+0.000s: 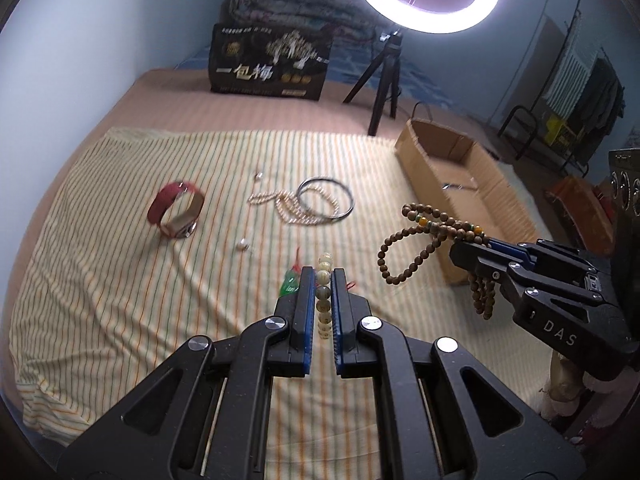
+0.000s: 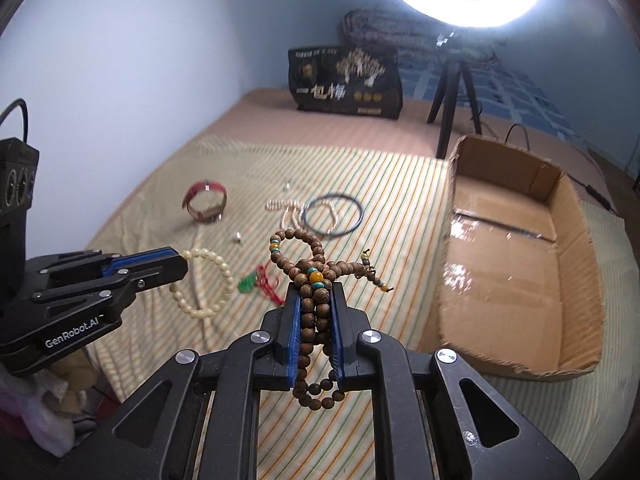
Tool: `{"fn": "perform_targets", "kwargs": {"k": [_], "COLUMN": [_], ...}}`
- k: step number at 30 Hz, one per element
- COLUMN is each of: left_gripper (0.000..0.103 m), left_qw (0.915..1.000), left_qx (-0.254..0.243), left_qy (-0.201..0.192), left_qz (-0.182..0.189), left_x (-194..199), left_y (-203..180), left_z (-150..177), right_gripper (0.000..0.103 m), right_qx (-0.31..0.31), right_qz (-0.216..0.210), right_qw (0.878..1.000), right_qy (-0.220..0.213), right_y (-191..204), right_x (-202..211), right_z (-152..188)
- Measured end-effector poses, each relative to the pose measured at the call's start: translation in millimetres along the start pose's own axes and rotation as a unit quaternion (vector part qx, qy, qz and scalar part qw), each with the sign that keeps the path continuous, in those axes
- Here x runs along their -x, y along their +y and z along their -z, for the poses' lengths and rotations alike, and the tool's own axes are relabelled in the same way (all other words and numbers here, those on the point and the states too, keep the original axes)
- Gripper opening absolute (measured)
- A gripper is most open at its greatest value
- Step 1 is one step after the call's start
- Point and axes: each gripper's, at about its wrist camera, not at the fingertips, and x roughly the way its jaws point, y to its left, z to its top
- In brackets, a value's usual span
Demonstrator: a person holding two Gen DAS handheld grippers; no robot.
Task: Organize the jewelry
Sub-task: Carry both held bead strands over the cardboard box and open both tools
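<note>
Wooden beads [image 2: 316, 280], round and grainy, are bunching in several loops between the closed jaws of the right gripper [image 2: 314, 312], lifted clear of the striped bedsheet [image 2: 400, 208]. To its left, the left gripper [image 1: 322, 284] is pinching a smooth cream bead bracelet [image 2: 208, 280] tight. Ahead and right of the right gripper, the cardboard box [image 2: 576, 280] is sitting open. Loose hanging loops risk snagging its rough rim or slipping from the ribbed blue pads.
</note>
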Motion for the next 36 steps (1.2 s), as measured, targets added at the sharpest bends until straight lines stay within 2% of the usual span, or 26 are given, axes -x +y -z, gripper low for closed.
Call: {"fn": "perform_targets", "kwargs": {"k": [9,16,29,36], "left_gripper": [0.005,0.006,0.005,0.006], "left_qw": [0.9995,0.9983,0.9953,0.9935], "left_qx": [-0.004,-0.016,-0.018,-0.027], "left_qy": [-0.027,-0.039,-0.053,-0.042], "left_qz": [0.017,0.040,0.078,0.102], "left_x": [7,4,-28,-58], "left_y": [-21,-49,-105,-133], "left_z": [-21,-38,-77,-90], "right_gripper": [0.011,0.011,0.011,0.011], "right_qx": [-0.021,-0.050,-0.083,-0.096], "right_qz": [0.017,0.043,0.094,0.122], "right_qw": [0.999,0.996,0.991,0.987], "right_qy": [-0.042,-0.056,-0.041,-0.035], "right_y": [-27,-61,-126,-152], "right_x": [32,46,48,45], "right_z": [-16,-24,-32,-35]}}
